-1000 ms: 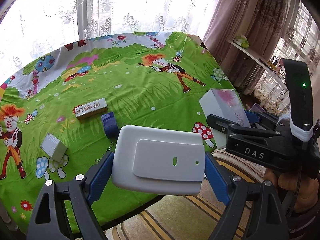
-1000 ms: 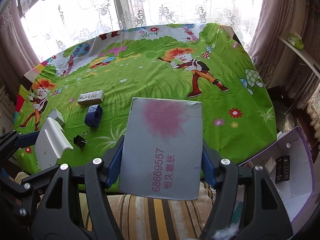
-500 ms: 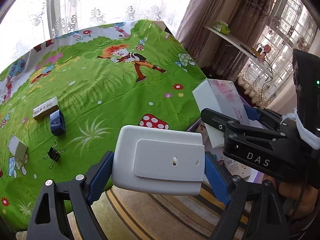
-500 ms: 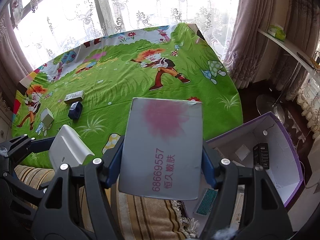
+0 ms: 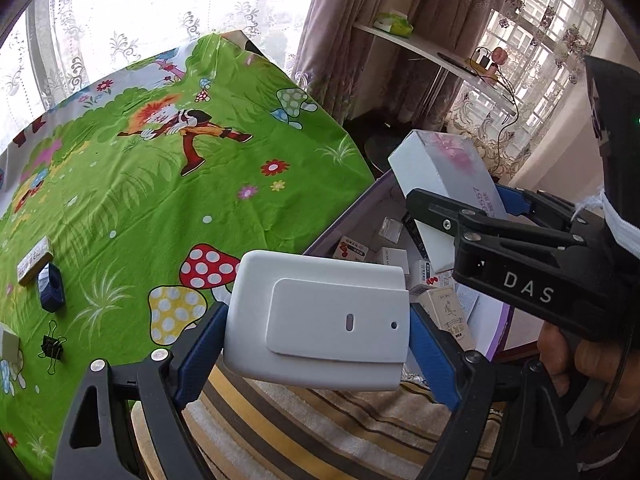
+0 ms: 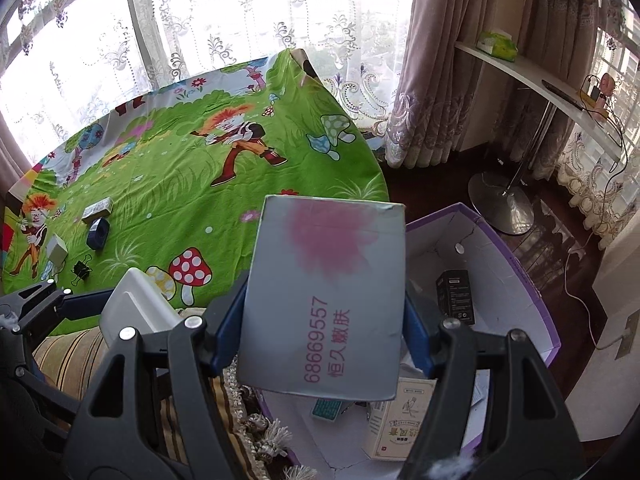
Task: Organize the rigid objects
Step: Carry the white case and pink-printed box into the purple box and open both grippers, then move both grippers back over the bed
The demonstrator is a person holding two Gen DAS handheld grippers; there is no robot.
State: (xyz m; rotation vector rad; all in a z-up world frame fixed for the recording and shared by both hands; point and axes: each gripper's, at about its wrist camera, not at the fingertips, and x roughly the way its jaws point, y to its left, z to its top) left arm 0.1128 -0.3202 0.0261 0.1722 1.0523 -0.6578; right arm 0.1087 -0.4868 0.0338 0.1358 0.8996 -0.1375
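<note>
Left gripper [image 5: 316, 320] fingers clamped on white device [image 5: 320, 316]; right gripper [image 6: 324, 312] fingers clamped on grey carton [image 6: 326, 300], above purple-rimmed box [image 6: 532, 280] beside counter [image 6: 180, 176].

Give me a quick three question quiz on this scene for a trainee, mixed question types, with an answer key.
1. True or false: the left gripper is empty.
2. The right gripper holds: A) black binder clip B) grey box with pink print C) blue tape roll
3. Fill in: the purple-edged bin sits off the table's ____ side.

Key: 1. False, it grips the white plastic case. 2. B. 3. Right.
</note>
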